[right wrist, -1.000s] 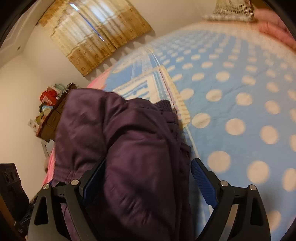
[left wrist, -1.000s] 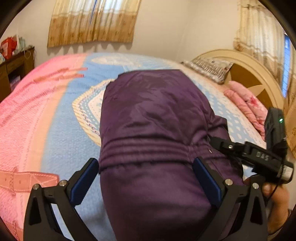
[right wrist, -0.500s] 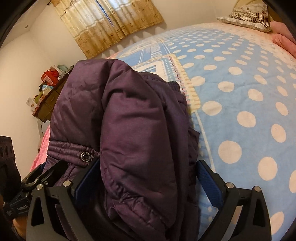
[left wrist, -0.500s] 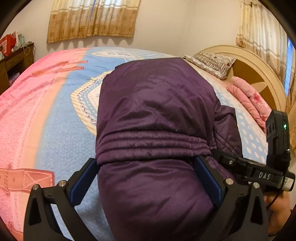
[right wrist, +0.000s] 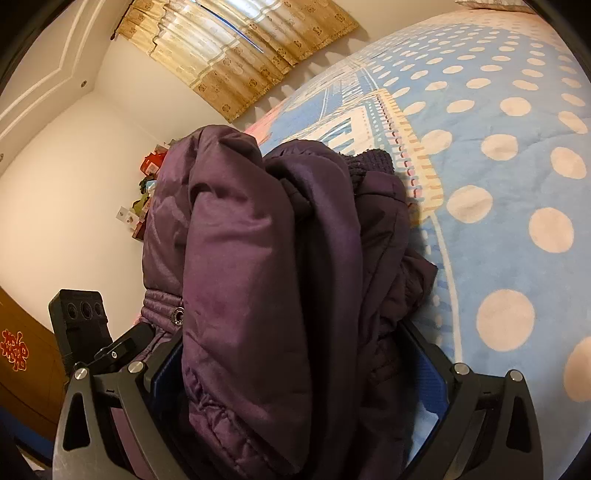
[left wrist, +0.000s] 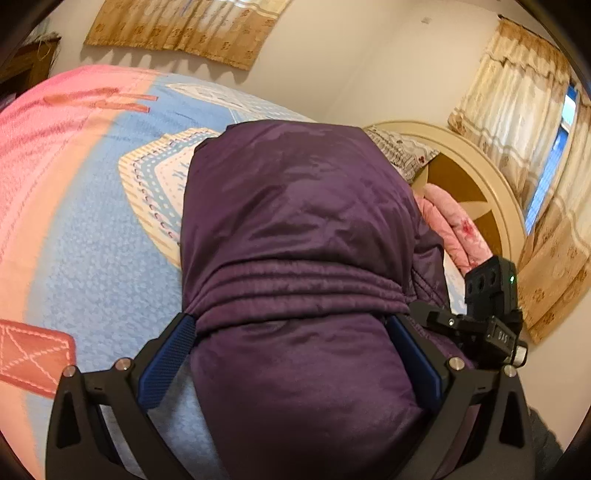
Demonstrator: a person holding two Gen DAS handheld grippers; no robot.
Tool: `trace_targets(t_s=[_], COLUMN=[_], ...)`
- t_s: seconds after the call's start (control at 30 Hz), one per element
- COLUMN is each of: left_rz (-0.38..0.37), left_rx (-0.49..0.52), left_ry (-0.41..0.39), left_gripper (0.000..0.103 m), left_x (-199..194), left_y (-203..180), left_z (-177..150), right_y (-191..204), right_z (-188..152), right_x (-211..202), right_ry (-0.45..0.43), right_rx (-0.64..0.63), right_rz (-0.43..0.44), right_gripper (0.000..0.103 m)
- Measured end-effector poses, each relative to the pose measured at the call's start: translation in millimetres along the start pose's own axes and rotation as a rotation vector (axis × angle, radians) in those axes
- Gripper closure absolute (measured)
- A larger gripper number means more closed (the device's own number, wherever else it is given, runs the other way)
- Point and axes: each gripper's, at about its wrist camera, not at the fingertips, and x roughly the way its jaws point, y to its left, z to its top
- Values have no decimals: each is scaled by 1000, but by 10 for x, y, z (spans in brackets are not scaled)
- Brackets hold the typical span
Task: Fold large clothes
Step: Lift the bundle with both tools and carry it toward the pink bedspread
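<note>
Bedroom light falls on a wide bed (left wrist: 85,236) spread with a pink and blue patterned blanket, with gold curtains (left wrist: 177,26) on the far wall and a rounded cream headboard (left wrist: 476,170) to the far right. Across the near part of the bed lies the purple padded jacket (left wrist: 295,236), now a thick bundle that bulges up between both tools. A second ago it sat further out ahead of the cameras; since then both views have closed in and tipped down, so the bundle fills more of each picture and looks settled on the blanket. The left gripper (left wrist: 291,354) stands spread wide with the jacket's hem end between its blue pads; the fabric seems to touch them, though whether they press in cannot be told from here. The right gripper (right wrist: 295,365) is likewise spread wide around the layered sleeve side, its pads apparently no longer squeezing. I judge the fold has just been laid down and let go, leaving tidying or a further fold.
</note>
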Motion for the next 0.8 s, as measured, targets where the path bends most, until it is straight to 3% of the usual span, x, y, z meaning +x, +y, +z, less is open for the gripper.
trace_targets(t_s=[0.27,0.53,0.6,0.73,0.8], left_rz=[-24,35,9,-126,-177], left_rx=[0,16,-19,-182,-218], left_ry=[7,5,-3,40,54], left_gripper=[0,0,0,0,0], left_x=[-2,-53,-76,17,64], left_y=[-13,-79,11,305,373], left_z=[-9,37,16,-24,-51], right_y=[-14,-58,-66,-63,-73], right_z=[-96,-85,-86,-69,-66], right_x=[-42,-42,-49,-41,-34], right_ry=[-16,-14,-16,-19,-20], right_rx=[27,29,26,23,25], right_rz=[101,120,128,128,130], right_gripper=[20,23,23,23,22])
